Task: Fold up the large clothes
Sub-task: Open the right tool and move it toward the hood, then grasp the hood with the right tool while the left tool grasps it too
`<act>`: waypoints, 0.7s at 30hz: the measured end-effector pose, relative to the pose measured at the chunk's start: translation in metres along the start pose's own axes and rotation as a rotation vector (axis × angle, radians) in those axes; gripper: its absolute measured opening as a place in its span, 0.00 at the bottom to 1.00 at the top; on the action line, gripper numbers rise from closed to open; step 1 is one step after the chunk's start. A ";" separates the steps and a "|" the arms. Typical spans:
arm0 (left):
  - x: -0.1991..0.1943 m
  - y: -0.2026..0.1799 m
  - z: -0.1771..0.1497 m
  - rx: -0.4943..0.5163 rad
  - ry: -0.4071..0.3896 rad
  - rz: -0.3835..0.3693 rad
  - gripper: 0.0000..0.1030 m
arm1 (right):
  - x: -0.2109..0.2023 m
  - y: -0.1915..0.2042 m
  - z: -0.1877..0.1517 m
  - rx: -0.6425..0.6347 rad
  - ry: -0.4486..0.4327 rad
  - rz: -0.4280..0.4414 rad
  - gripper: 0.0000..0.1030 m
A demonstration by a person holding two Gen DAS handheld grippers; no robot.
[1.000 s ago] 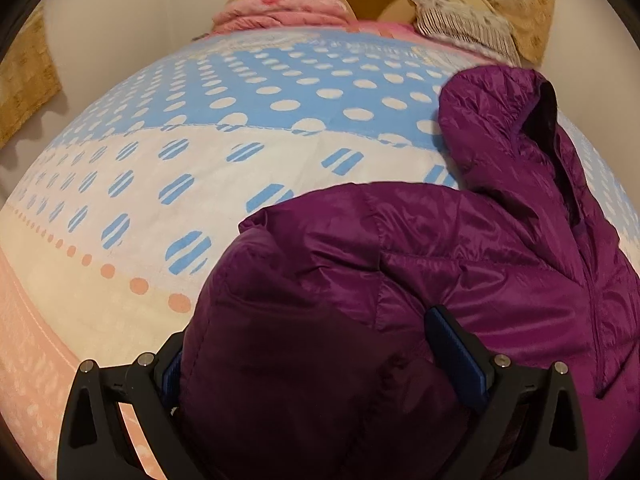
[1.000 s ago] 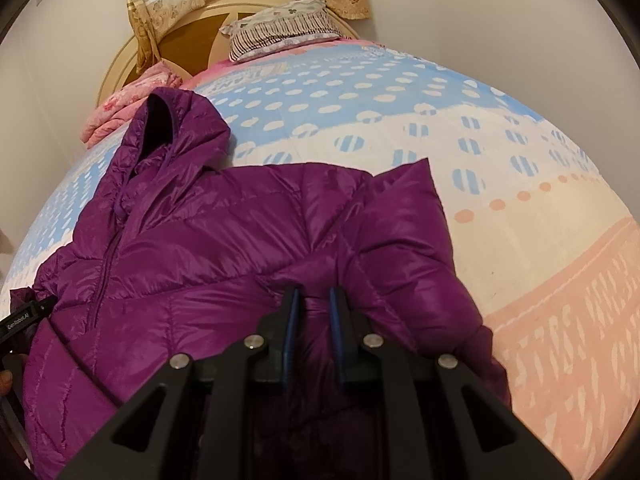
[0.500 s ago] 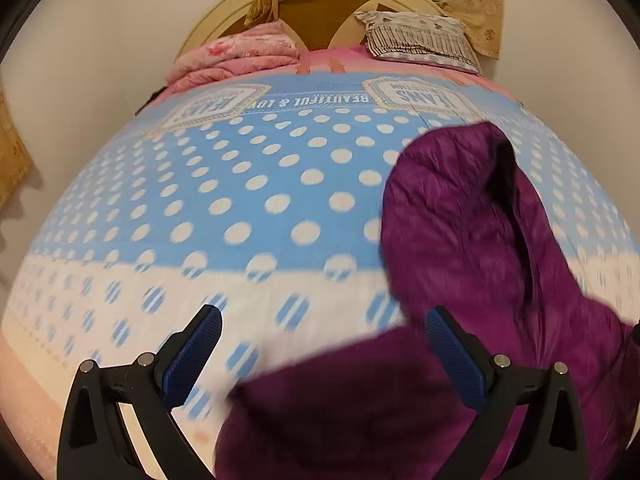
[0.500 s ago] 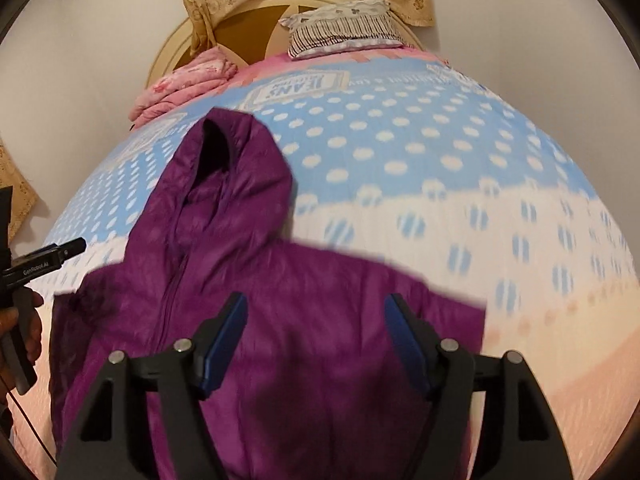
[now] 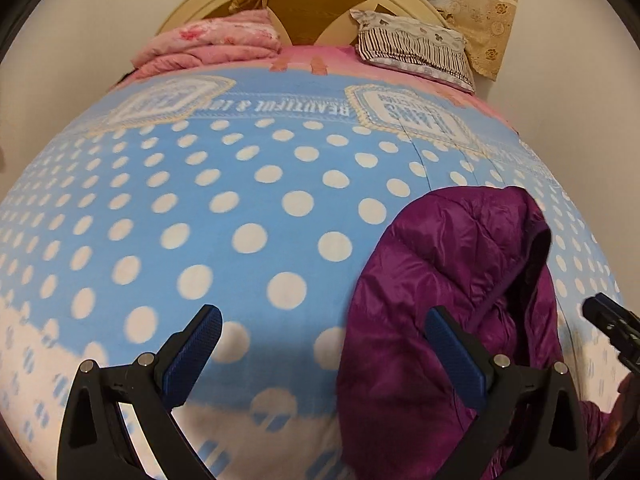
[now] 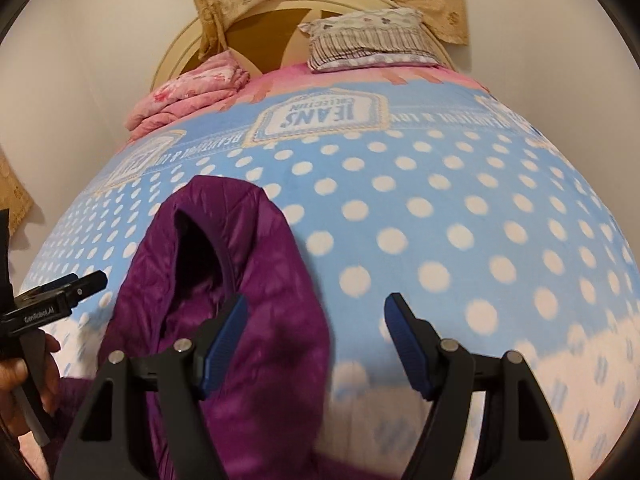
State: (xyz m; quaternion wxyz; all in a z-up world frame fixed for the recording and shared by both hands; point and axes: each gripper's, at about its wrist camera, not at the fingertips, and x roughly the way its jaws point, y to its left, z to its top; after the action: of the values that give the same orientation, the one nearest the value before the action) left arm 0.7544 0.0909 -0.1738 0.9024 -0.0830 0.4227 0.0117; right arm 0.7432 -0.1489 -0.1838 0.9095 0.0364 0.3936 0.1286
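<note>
Right view only: left tool, hand

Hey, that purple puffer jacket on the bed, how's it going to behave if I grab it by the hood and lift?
The jacket will probably flop and drape: its hood already slumps in soft folds. The quilted, puffy fabric suggests it is light for its bulk. Its sheen hints that it may slip between the pads.

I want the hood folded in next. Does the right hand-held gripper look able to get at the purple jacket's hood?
Probably yes. The right hand-held gripper is open and empty, with the purple jacket's hood lying flat on the bedspread just ahead of its left finger; nothing covers it.
</note>
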 end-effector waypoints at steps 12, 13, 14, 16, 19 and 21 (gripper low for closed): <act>0.049 -0.018 -0.008 0.089 0.093 -0.164 0.12 | 0.053 0.018 -0.001 -0.064 0.098 0.016 0.23; 0.046 -0.020 -0.009 0.102 0.073 -0.166 0.05 | 0.052 0.020 -0.002 -0.087 0.089 0.006 0.16; 0.042 -0.022 -0.009 0.115 0.051 -0.167 0.04 | 0.050 0.020 -0.003 -0.097 0.082 0.008 0.13; 0.034 -0.024 -0.006 0.136 0.024 -0.164 0.02 | 0.042 0.021 -0.005 -0.120 0.068 0.001 0.09; 0.014 -0.026 -0.002 0.155 -0.025 -0.171 0.02 | 0.020 0.017 -0.008 -0.118 0.021 0.013 0.08; 0.000 -0.027 -0.001 0.172 -0.053 -0.163 0.02 | 0.005 0.016 -0.010 -0.119 -0.009 0.013 0.08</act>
State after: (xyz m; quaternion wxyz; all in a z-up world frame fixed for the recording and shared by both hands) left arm 0.7563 0.0646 -0.1708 0.9151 -0.0387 0.3898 -0.0957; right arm 0.7363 -0.1328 -0.1913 0.9109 -0.0146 0.3810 0.1576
